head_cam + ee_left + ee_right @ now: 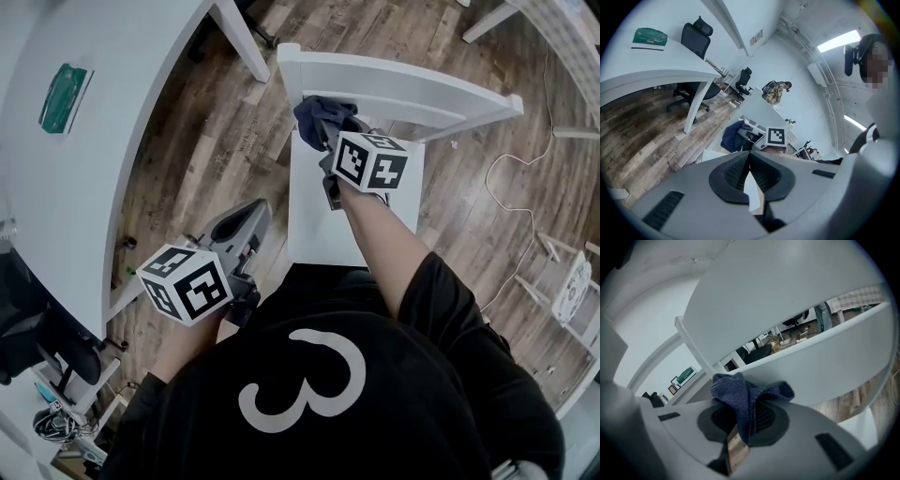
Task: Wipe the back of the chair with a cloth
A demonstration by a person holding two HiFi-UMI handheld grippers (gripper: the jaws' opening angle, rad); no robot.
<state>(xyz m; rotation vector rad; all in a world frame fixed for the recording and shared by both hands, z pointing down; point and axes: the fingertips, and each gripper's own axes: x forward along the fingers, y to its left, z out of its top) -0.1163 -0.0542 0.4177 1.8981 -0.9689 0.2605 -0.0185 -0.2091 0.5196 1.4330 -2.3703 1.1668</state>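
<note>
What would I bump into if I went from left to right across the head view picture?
green book → left gripper → blue cloth, pinched in the right gripper → white cable on the floor

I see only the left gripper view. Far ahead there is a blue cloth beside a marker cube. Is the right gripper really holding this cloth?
Observer: Yes. The right gripper view shows the right gripper shut on the cloth, which bunches up above the jaws.
Operator: Where is it on the chair?
Observer: The head view puts it at the chair back, at the end nearer the white table. I cannot confirm contact.
Operator: And where is my left gripper?
Observer: The left gripper hangs over the wooden floor, beside the seat, apart from the chair back.
</note>
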